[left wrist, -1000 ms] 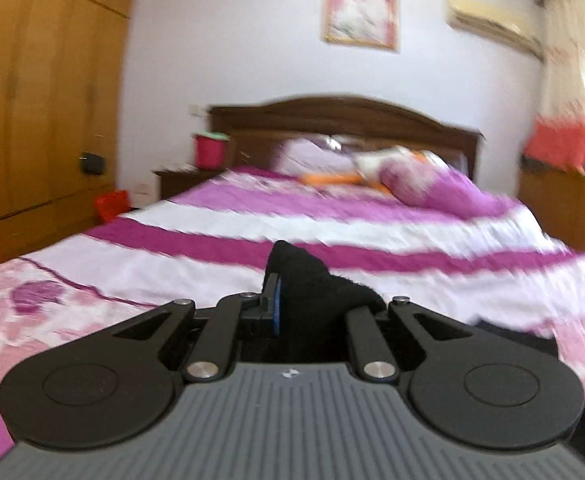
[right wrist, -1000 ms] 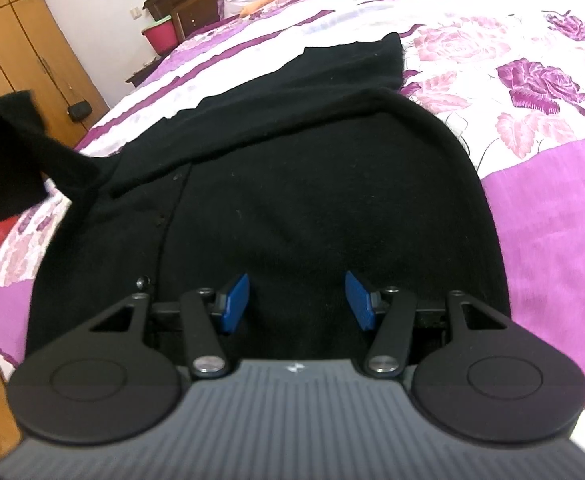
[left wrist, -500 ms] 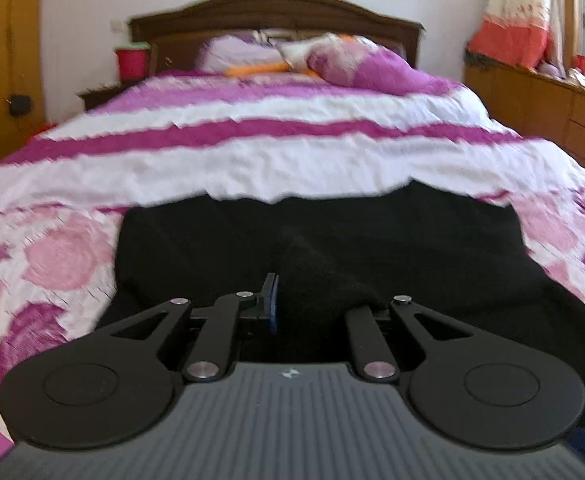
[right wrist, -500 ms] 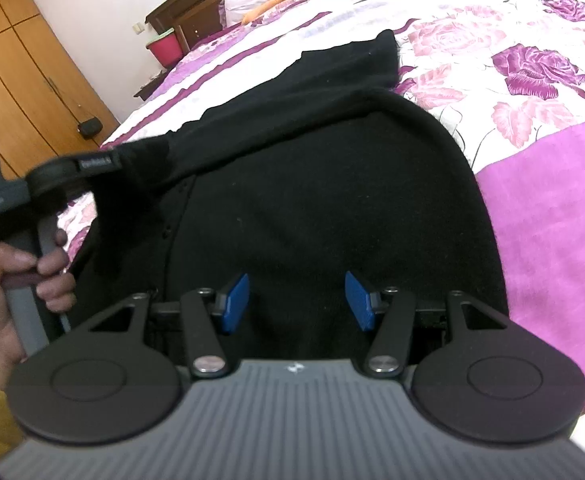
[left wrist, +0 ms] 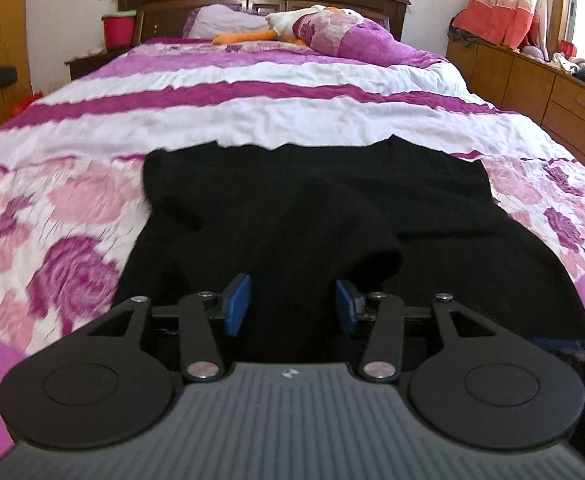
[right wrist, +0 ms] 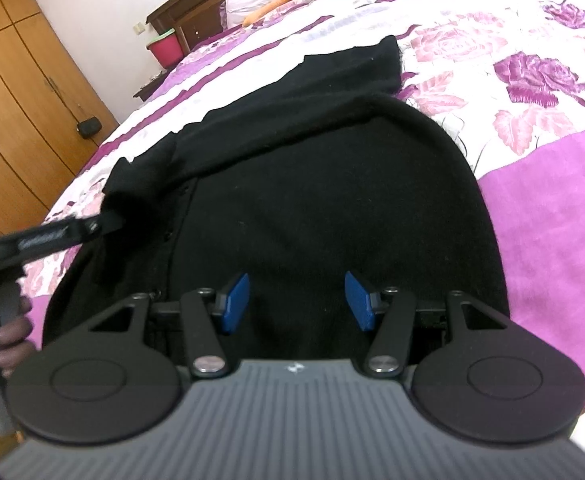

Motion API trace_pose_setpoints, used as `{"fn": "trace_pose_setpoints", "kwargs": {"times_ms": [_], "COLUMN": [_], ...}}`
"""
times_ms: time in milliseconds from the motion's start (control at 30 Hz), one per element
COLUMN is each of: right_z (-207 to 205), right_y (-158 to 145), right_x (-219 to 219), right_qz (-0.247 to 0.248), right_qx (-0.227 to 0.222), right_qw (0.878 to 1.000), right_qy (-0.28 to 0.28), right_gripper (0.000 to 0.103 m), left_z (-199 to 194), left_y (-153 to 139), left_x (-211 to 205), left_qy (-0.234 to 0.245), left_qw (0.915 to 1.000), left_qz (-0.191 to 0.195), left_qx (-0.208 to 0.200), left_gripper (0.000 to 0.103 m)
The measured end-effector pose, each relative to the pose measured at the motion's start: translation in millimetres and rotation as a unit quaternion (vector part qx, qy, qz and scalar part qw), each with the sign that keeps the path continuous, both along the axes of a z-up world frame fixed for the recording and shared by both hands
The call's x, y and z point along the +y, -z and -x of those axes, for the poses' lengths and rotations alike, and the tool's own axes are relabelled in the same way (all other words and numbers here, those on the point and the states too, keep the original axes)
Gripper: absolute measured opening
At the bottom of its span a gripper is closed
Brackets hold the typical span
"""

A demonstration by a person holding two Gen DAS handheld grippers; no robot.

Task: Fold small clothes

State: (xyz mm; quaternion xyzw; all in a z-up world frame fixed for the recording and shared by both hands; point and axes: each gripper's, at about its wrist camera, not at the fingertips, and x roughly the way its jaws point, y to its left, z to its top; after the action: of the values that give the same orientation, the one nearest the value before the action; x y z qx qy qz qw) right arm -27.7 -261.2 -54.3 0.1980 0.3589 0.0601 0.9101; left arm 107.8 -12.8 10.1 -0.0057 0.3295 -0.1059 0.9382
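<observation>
Both tongs wide open, holding nothing. Left tongs [left wrist: 290, 306] sit low over the black cardigan [left wrist: 332, 208], centre frame; the folded-in sleeve [left wrist: 376, 258] lies just ahead of my blue pads [left wrist: 236, 304]. Right tongs [right wrist: 296, 302] hover over the body panel, lower centre. Cardigan lies flat on the bed [right wrist: 532, 80]. Its long axis runs from lower left to upper right in the right view, far end pointing upper right. Right tongs look nearer for the next fold, I'd say.

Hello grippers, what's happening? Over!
Left gripper open, empty. Right gripper open, empty. Black cardigan flat on bed. Nothing blocking.
</observation>
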Motion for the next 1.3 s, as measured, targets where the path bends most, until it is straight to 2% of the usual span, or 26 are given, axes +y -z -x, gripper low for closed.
{"fn": "trace_pose_setpoints", "kwargs": {"times_ms": [100,233,367,633,733,867,1067,1300], "right_z": [1,0,-8,-29,-36,-45,-61,-82], "right_y": [-6,-17,-30,-46,-48,-46,-37,-15], "right_x": [5,16,34,95,118,151,189,206], "right_qz": [0.011,0.024,0.040,0.092,0.109,0.107,0.134,0.184], "right_qx": [-0.004,-0.013,-0.026,-0.047,-0.055,-0.070,-0.077,-0.061], "right_qw": [1.000,1.000,0.998,0.990,0.987,0.980,0.967,0.959], "right_qy": [-0.003,-0.011,-0.030,-0.098,-0.108,-0.152,-0.202,-0.206], "right_gripper": [0.058,0.058,0.058,0.057,0.057,0.057,0.056,0.056], "left_z": [18,39,49,54,55,56,55,48], "left_y": [-2,-3,3,13,16,21,27,32], "left_x": [20,42,62,85,84,86,92,99], "left_qy": [-0.019,-0.044,-0.076,-0.107,-0.114,-0.123,-0.133,-0.144], "left_qw": [0.9998,0.9982,0.9959,0.9937,0.9927,0.9911,0.9897,0.9889], "left_qz": [0.003,-0.030,-0.042,-0.031,-0.037,-0.050,-0.054,-0.038], "left_qx": [-0.008,-0.029,-0.026,-0.009,-0.014,-0.005,-0.006,0.000], "left_gripper": [0.052,0.052,0.052,0.052,0.052,0.052,0.052,0.052]}}
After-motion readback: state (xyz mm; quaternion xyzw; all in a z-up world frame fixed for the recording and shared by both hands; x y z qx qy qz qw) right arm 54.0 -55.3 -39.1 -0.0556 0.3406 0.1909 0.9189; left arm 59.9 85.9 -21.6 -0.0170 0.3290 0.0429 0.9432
